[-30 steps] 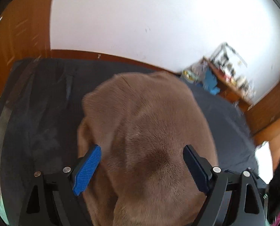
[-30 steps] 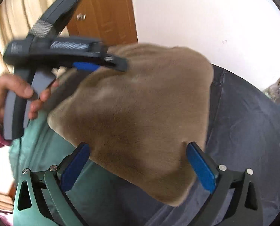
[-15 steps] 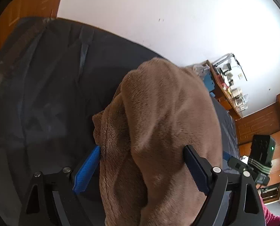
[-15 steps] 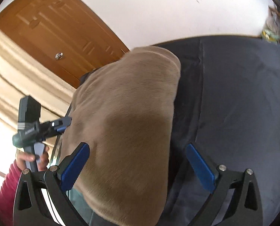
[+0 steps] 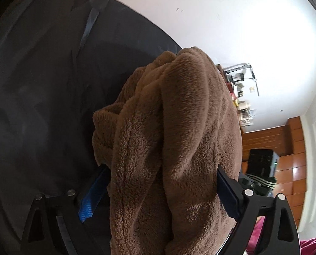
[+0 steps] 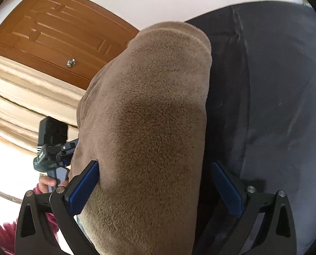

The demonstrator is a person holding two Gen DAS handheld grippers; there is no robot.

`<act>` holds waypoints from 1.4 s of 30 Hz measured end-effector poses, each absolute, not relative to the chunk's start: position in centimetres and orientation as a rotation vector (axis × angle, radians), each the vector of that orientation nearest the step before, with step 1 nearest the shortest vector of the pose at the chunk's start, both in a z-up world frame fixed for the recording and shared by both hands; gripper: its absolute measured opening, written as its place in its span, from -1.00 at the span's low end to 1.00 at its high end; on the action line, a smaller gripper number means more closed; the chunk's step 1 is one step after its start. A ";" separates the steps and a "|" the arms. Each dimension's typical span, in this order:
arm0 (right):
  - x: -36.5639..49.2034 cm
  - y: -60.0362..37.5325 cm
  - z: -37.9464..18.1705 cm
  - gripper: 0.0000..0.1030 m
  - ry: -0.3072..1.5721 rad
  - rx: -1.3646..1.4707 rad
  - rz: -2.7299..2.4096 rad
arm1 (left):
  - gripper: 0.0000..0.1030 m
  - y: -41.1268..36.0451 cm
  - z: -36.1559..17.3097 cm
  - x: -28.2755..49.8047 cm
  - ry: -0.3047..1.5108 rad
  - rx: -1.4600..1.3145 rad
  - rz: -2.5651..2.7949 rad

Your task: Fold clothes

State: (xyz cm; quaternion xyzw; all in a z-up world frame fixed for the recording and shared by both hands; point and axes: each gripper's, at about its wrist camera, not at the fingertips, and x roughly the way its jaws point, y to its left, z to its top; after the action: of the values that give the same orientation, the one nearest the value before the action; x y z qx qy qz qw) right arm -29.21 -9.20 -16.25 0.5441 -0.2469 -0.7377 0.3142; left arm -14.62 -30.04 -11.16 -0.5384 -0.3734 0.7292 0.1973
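Brown fleece garment (image 5: 175, 140) across both wide-spread claws.

I see a white wall (image 5: 232, 17) behind a bed covered in a dark sheet (image 5: 41, 85). From the left wrist, a cluttered shelf (image 5: 240, 97) stands against that wall, with wooden cabinets (image 5: 289, 144) beyond. From the right wrist, a panelled wooden door (image 6: 58, 27) with a metal knob (image 6: 71, 62) sits beside cream curtains (image 6: 19, 97), brightly backlit.

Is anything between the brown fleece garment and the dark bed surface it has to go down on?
Nothing visible. The brown fleece garment hangs over both open grippers, and the dark bed surface beyond looks bare.
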 end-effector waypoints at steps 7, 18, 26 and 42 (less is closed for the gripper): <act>-29.2 -11.0 -17.3 1.00 -0.697 1.435 -1.858 | 0.86 -30.2 -11.7 -15.0 -1.064 -1.494 1.974; -28.7 -13.9 -16.7 0.92 -0.605 1.469 -1.872 | 0.86 -29.6 -11.9 -15.2 -1.054 -1.488 1.929; -26.9 -14.8 -13.5 0.13 -0.557 1.401 -1.980 | 0.61 -27.3 -10.8 -15.3 -1.015 -1.482 1.909; -19.2 -1.3 -3.7 0.06 -0.518 1.169 -2.346 | 0.45 -11.1 -2.1 -15.7 -0.782 -1.334 1.830</act>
State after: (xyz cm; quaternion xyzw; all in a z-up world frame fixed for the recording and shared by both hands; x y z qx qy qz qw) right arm -19.21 -1.26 -3.71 0.4255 -0.1887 -0.8540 0.2326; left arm -15.71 -11.10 -2.13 -0.5185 -0.3040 0.7113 0.3643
